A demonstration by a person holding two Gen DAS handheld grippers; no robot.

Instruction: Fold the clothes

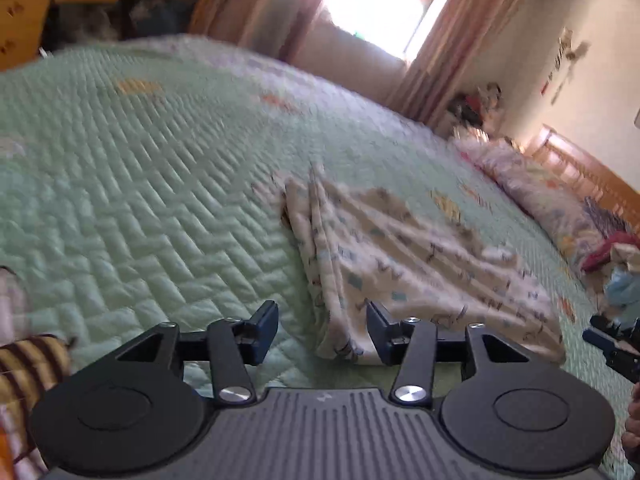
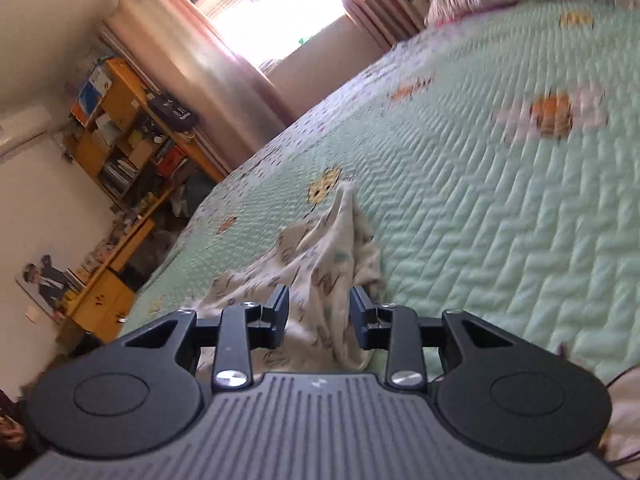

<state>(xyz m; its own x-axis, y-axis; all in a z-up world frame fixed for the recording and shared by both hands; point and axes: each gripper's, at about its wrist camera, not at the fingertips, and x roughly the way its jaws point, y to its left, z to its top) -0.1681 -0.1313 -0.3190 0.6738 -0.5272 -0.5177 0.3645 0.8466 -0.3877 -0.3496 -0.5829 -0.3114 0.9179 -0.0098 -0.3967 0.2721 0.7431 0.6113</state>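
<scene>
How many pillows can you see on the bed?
1: a floral pillow lies at the far right end of the green quilt, beside the wooden headboard. Others may be hidden outside the view.

We find no readable text; boxes on the orange shelf, left of frame, are too blurred.

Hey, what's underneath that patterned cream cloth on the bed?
The patterned cloth lies directly on the green quilted bedspread, which shows all around it. Whether anything else sits beneath the folded layers cannot be seen; the fabric covers that patch.
</scene>
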